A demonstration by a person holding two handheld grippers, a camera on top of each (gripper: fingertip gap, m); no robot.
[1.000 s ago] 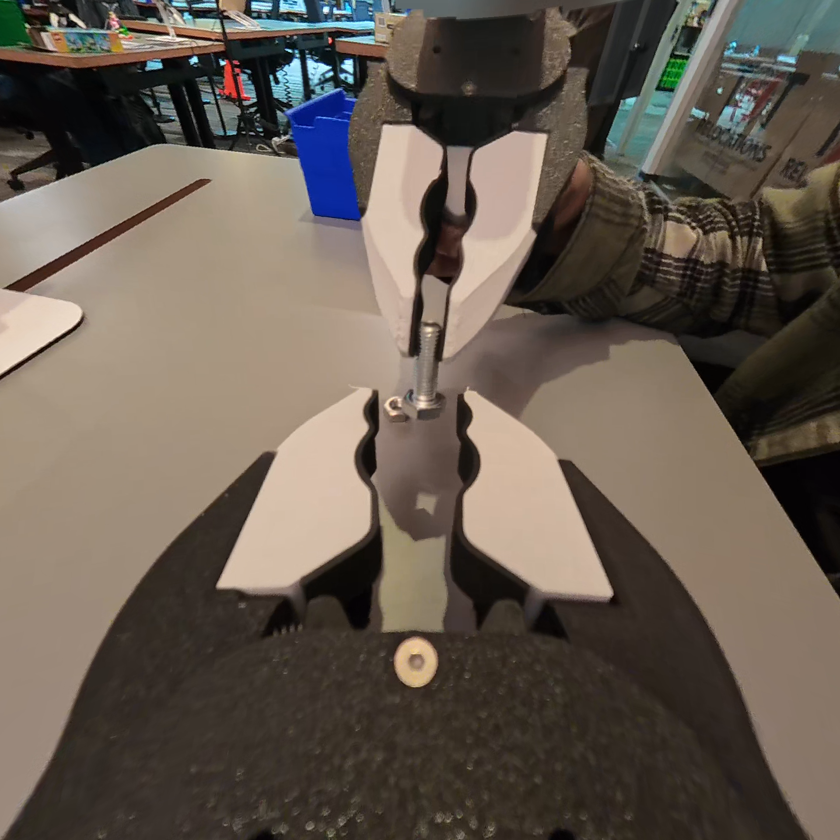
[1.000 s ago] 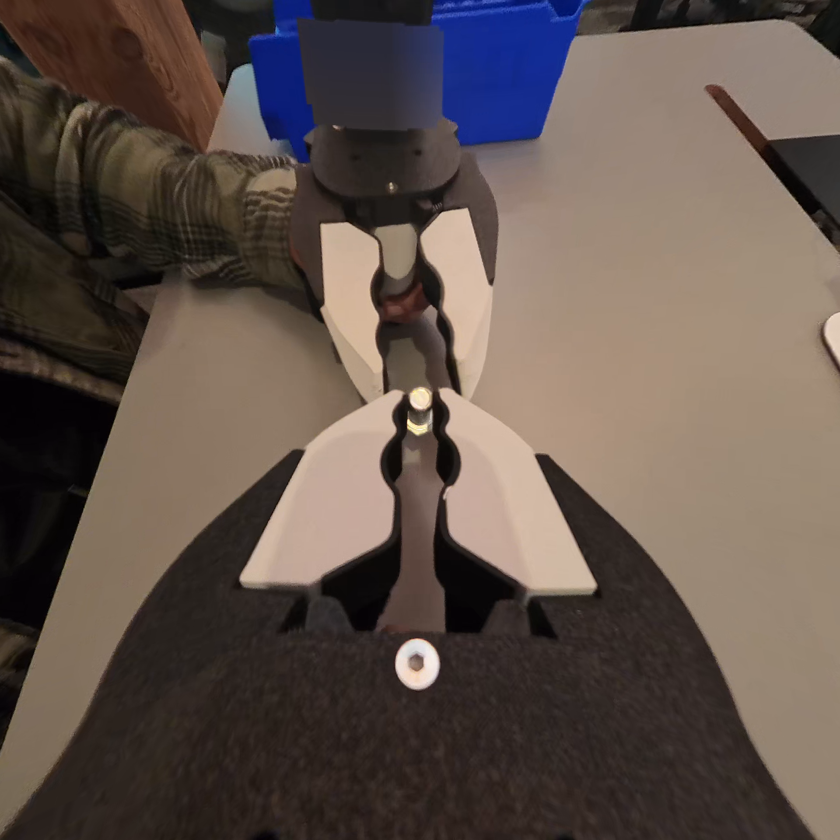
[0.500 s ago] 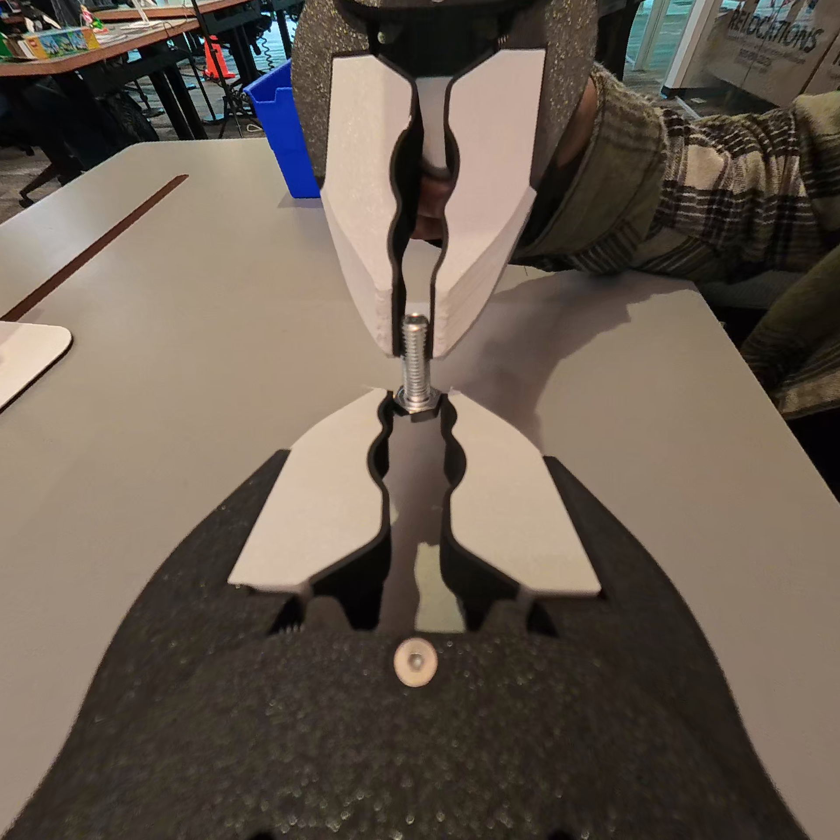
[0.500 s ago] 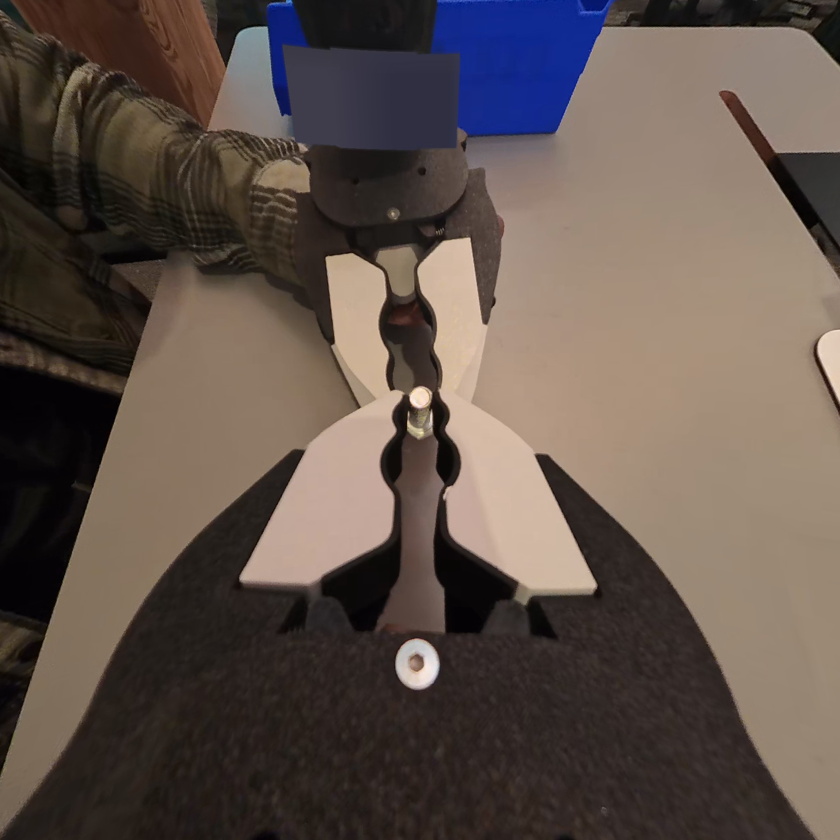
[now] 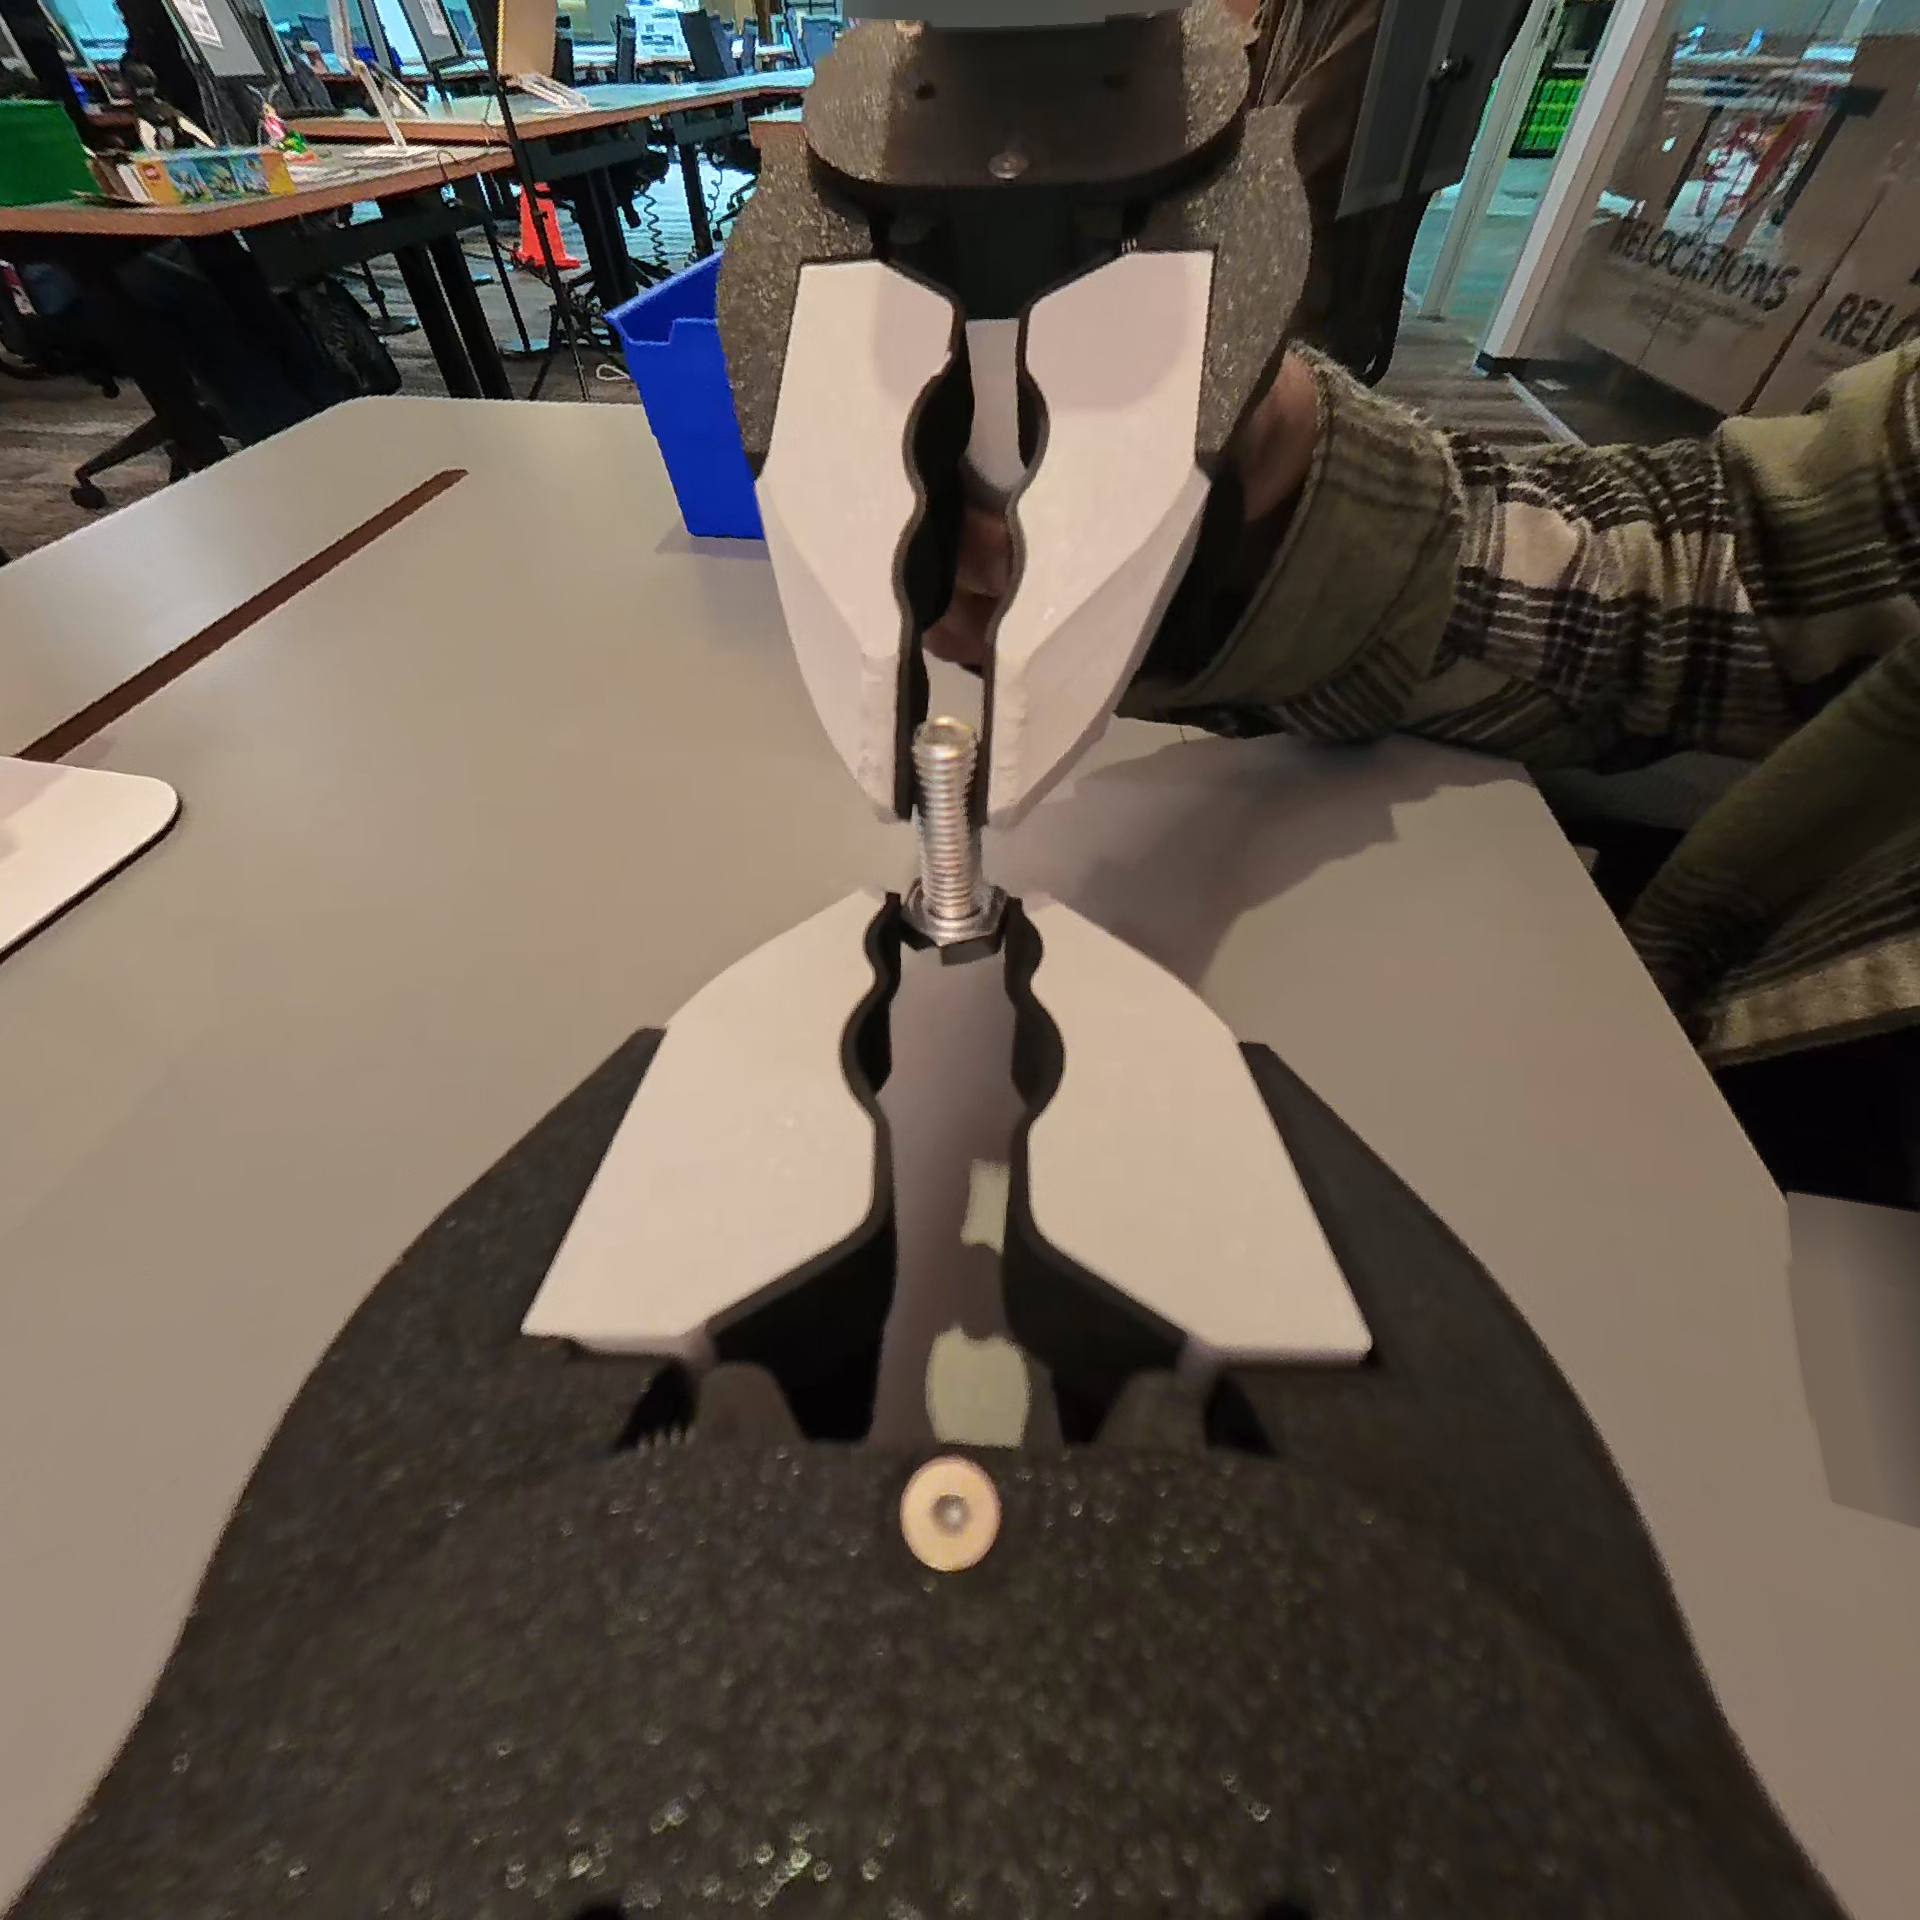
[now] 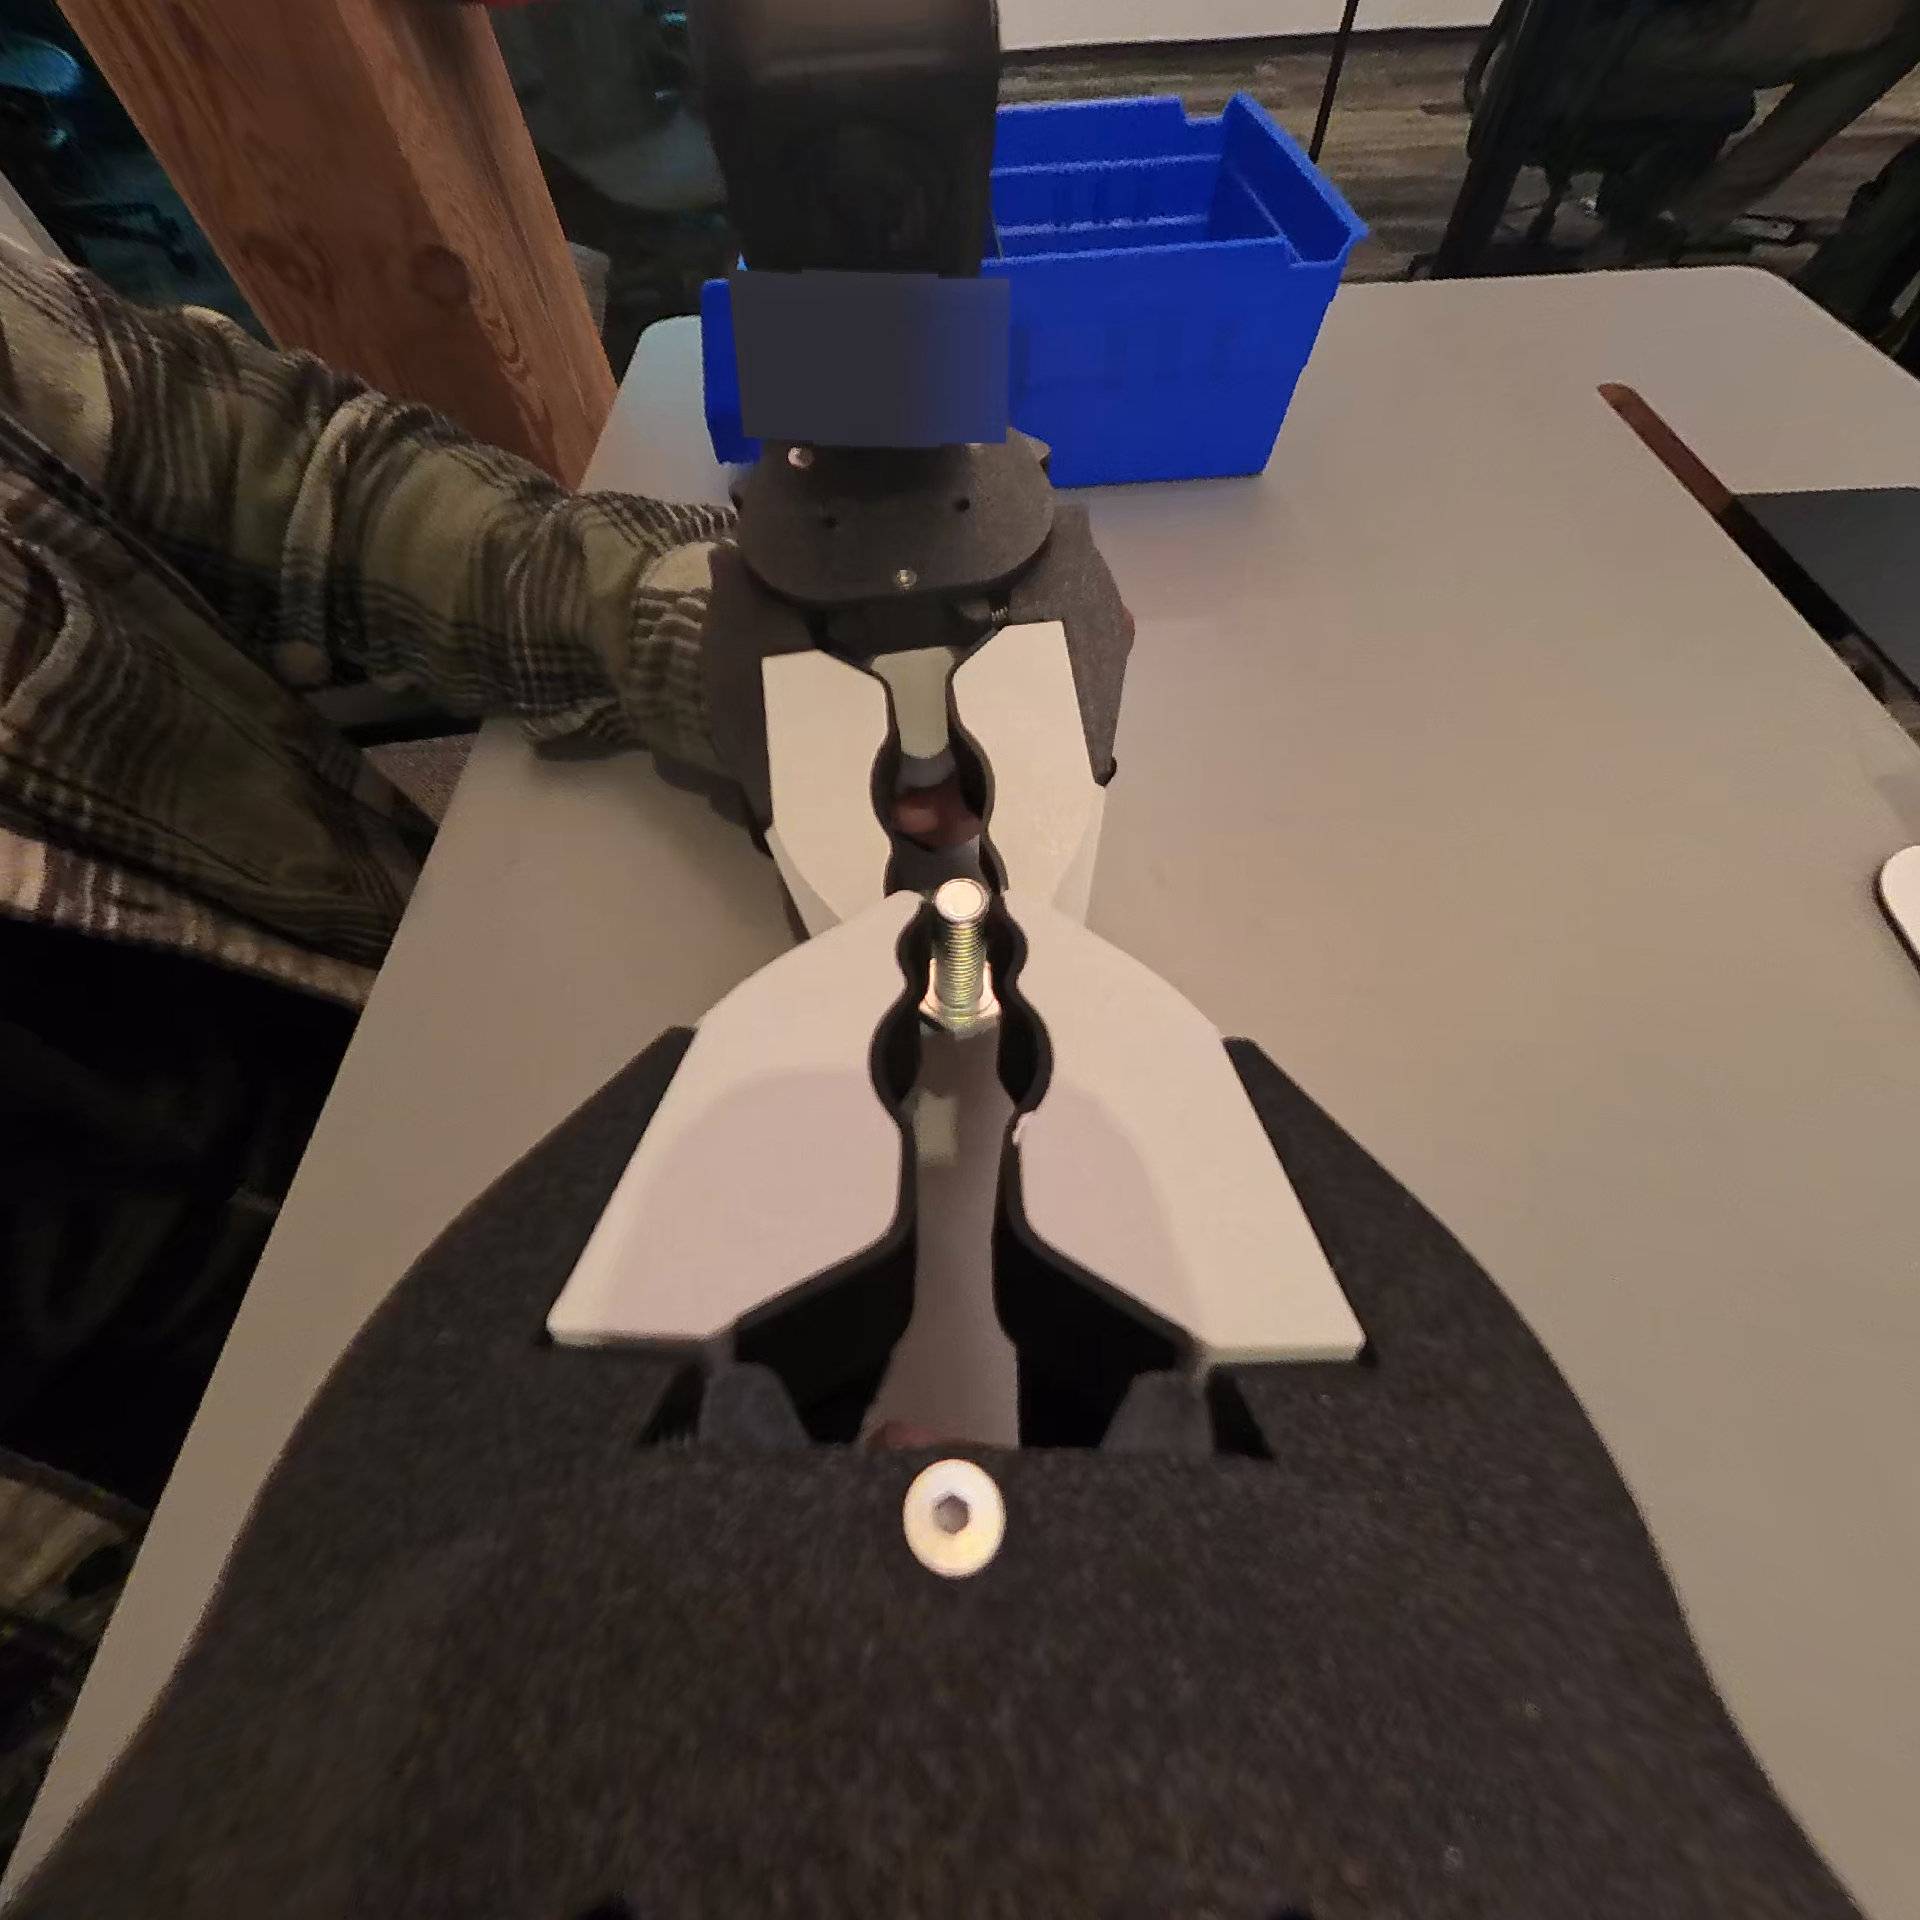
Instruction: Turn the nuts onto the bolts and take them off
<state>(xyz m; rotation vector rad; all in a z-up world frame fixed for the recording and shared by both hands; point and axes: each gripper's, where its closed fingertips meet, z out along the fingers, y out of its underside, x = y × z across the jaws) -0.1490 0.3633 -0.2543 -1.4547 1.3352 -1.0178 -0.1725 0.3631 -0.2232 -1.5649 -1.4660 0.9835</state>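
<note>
A silver bolt (image 5: pixel 943 831) stands upright over the grey table (image 5: pixel 416 883). My right gripper (image 5: pixel 943 800) reaches in from the far side and is shut on the upper threads. My left gripper (image 5: pixel 951 920) is shut on the hex end (image 5: pixel 951 927) at the bolt's bottom; I cannot tell whether that is the head or a nut. In the right wrist view the bolt (image 6: pixel 961 961) sits in the tip notch of my right gripper (image 6: pixel 961 920), hex end (image 6: pixel 956 1013) lowest. The left gripper (image 6: pixel 935 862) faces it, tips hidden. I cannot tell whether the bolt touches the table.
A blue bin (image 6: pixel 1143 312) stands at the table's edge beside a wooden post (image 6: pixel 364 208). A white pad (image 5: pixel 62 842) and a dark slot (image 5: pixel 239 613) lie to one side. Plaid sleeves (image 5: pixel 1558 623) hold both grippers. Desks and chairs stand beyond. Both grippers' tips are close together, under 4 cm apart.
My left gripper has closed from open onto the bolt's hex end. A small loose nut seen beside it a second ago no longer shows. The right gripper has kept its hold.
</note>
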